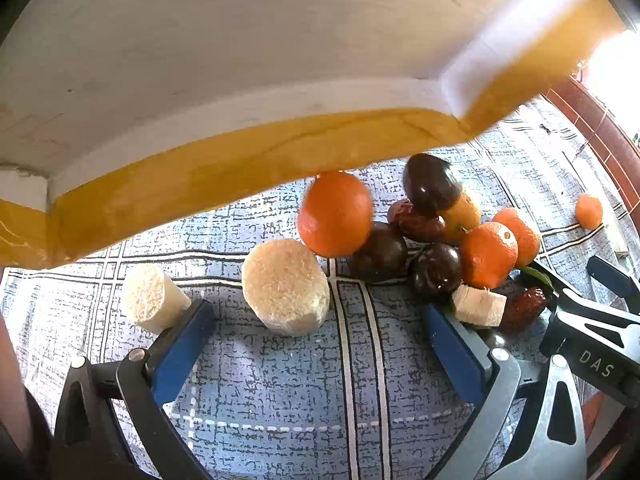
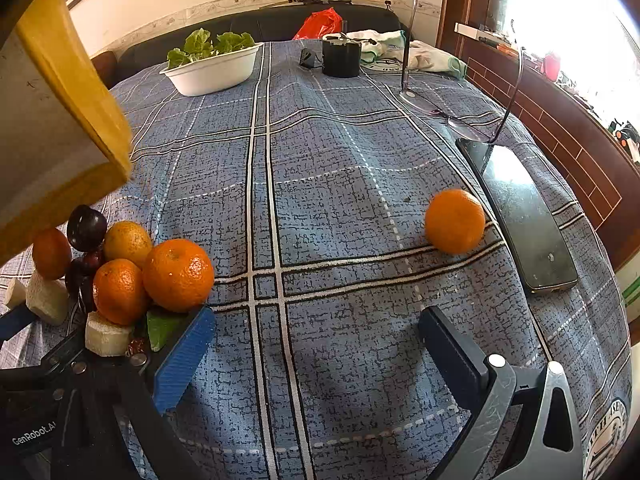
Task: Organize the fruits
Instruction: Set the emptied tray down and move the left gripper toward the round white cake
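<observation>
both sets of my fingers stand wide apart and carry nothing. left gripper (image 1: pixel 316 344) hangs low over the blue checked cloth (image 2: pixel 340 168) on the worktop; right gripper (image 2: pixel 316 352) sits beside it, over bare cloth.

landmark: the fruit pile (image 1: pixel 440 236).
- a wooden tray (image 1: pixel 240 80), white underside and yellow rim, is tilted above the pile; its edge is just over the top mandarin (image 1: pixel 335 214). cannot tell whether rim and fruit touch.
- pile holds several mandarins, dark plums (image 1: pixel 430 182), red dates (image 1: pixel 416 222), all pressed together.
- a large pale sugarcane chunk (image 1: pixel 286 288) stands just left of the pile, between my left fingers but not touched by them.
- a smaller cane piece (image 1: pixel 154 298) lies further left, against my left fingertip (image 1: pixel 182 350).
- a third cane piece (image 1: pixel 478 306) rests at the pile's near edge, by the other left fingertip, with a green leaf (image 2: pixel 164 330) close by.
- one lone mandarin (image 2: pixel 455 221) sits well to the right of the pile, just beside a dark phone (image 2: pixel 520 216).
- eyeglasses (image 2: pixel 440 108) stand beyond the phone.
- far behind the pile: a white bowl of lettuce (image 2: pixel 212 66), a black cylindrical object (image 2: pixel 341 58), a red bag (image 2: pixel 318 24), folded cloths (image 2: pixel 400 52).
</observation>
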A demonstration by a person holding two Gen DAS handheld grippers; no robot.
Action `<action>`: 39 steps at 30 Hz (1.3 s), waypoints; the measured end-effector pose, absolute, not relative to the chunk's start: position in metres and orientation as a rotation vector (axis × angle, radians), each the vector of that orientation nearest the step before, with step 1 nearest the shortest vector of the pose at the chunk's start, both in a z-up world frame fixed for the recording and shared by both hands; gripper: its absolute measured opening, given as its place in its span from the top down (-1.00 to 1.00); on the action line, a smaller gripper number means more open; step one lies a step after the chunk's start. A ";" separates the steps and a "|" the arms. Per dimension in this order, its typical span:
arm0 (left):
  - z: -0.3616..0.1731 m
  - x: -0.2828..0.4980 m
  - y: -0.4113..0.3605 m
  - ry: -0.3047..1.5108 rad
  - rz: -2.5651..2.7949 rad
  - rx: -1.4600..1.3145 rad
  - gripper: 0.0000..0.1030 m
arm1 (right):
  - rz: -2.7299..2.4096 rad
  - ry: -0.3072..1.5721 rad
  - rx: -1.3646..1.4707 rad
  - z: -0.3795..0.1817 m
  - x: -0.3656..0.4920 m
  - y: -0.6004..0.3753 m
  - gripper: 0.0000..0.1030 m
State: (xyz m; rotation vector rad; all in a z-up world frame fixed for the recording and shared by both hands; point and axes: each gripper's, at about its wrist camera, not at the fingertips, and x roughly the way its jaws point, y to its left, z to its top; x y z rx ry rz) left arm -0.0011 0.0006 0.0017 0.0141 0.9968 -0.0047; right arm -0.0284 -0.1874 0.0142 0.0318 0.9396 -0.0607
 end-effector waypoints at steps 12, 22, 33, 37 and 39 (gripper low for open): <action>-0.002 -0.004 0.003 0.995 -0.004 0.015 -1.00 | -0.061 0.940 0.032 0.014 -0.028 -0.187 -1.00; 0.002 -0.004 0.005 0.996 -0.003 0.008 -1.00 | -0.061 0.940 0.032 0.015 -0.029 -0.187 -1.00; 0.003 -0.004 0.004 0.991 -0.004 0.007 -1.00 | -0.061 0.940 0.032 0.014 -0.028 -0.187 -1.00; 0.003 -0.004 0.004 0.994 -0.003 0.010 -1.00 | -0.060 0.939 0.032 0.014 -0.028 -0.187 -1.00; 0.002 -0.004 0.004 0.994 -0.002 0.010 -1.00 | -0.057 0.939 0.032 0.014 -0.028 -0.187 -1.00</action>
